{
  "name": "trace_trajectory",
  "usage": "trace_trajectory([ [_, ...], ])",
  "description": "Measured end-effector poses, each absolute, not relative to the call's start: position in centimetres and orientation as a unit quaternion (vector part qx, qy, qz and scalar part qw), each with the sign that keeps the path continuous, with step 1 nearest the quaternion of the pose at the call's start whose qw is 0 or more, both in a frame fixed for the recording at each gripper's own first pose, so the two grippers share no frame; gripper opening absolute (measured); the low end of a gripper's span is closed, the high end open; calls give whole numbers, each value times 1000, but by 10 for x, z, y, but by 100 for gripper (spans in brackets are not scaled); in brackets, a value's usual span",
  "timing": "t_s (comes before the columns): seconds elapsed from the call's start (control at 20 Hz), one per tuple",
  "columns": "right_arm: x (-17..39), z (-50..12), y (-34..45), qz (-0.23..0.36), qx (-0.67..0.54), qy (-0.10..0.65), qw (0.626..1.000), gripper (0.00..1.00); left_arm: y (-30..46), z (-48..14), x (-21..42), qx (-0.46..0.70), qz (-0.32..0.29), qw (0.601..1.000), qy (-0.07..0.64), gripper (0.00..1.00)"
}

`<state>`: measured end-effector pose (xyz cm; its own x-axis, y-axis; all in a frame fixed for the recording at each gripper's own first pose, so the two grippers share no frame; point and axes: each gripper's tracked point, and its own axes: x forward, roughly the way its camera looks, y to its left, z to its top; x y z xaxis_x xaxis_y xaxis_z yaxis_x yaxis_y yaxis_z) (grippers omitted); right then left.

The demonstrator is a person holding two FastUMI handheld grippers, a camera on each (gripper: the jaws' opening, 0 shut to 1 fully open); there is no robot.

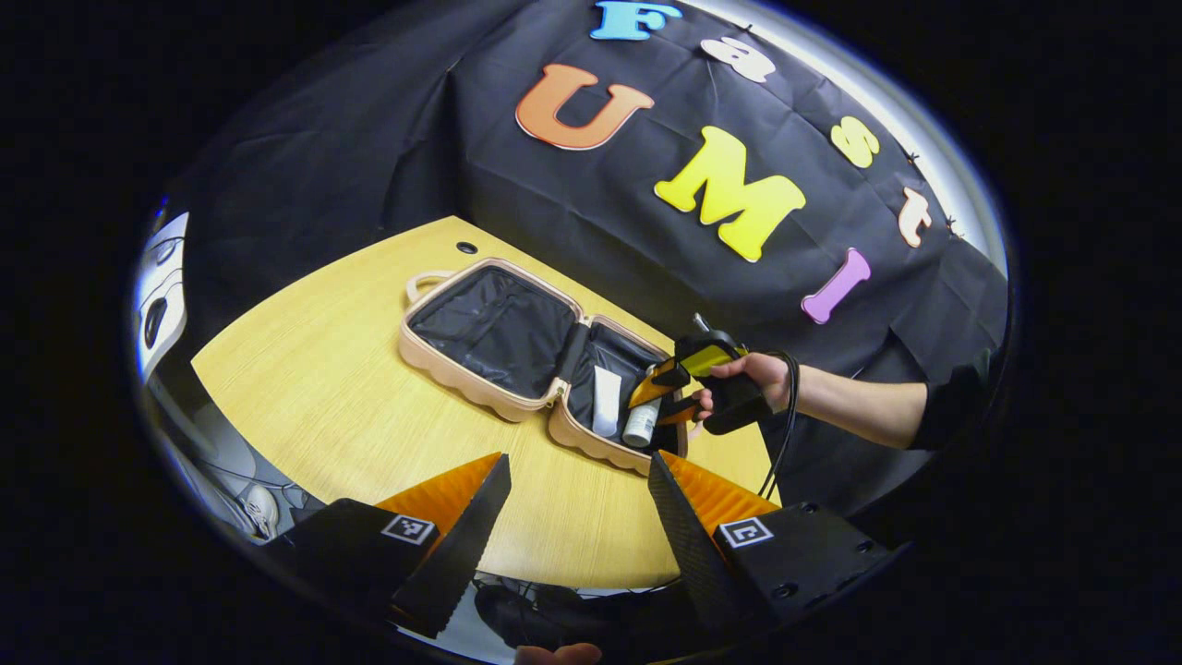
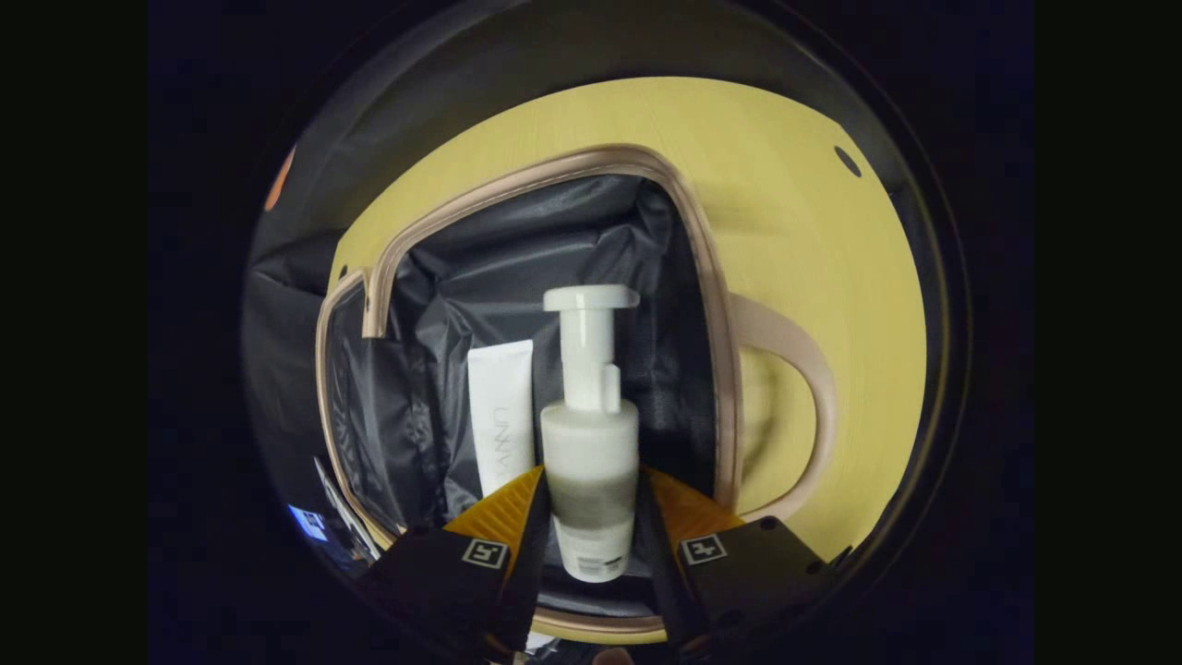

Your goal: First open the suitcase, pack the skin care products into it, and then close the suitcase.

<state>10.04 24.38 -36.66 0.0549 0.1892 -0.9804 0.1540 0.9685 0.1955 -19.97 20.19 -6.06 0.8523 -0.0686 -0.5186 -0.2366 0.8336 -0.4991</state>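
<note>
A: Where was the pump bottle (image 2: 588, 443) when you looked?

B: Right between the fingers of the right claw (image 2: 591, 517) — both pressed on its lower body, one on each side, so the claw was clamped on it. The pump head pointed straight ahead of the claw, away from the camera.

A: And under it?

B: The suitcase (image 2: 711, 305) lay open on the desk (image 2: 813, 231), and the bottle sat over its dark lined compartment. Just to the left of the claw's left finger lay a white tube (image 2: 501, 416), already inside that same compartment, alongside the bottle. I could not tell whether the two touched. The case's handle (image 2: 803, 369) curved out to the right of the claw, past the rim.

A: What about the other one?

B: The left claw (image 1: 577, 485) stood wide apart with nothing between its fingers, held above the near edge of the desk (image 1: 351, 406). Ahead of it, well apart, the suitcase (image 1: 462, 369) lay spread in two halves. The half ahead and to the left was bare lining; the half ahead and slightly right held the tube (image 1: 607, 399) and the bottle (image 1: 641, 423), with the right claw (image 1: 660, 402) and the hand (image 1: 748, 379) gripping it at that half's right edge — a sleeve reached in from the right.
</note>
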Motion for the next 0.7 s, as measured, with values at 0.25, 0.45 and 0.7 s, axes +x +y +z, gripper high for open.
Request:
trace_trajectory([
  [0.25,98,-352,245,29,115,675,728,58,218,-57,-199,-304,63,917,250,96],
  [0.45,94,-325,238,64,97,637,762,71,231,-69,-197,-296,76,917,256,96],
  [0.7,72,-261,236,150,79,550,818,70,255,-82,-177,-287,88,918,259,96],
])
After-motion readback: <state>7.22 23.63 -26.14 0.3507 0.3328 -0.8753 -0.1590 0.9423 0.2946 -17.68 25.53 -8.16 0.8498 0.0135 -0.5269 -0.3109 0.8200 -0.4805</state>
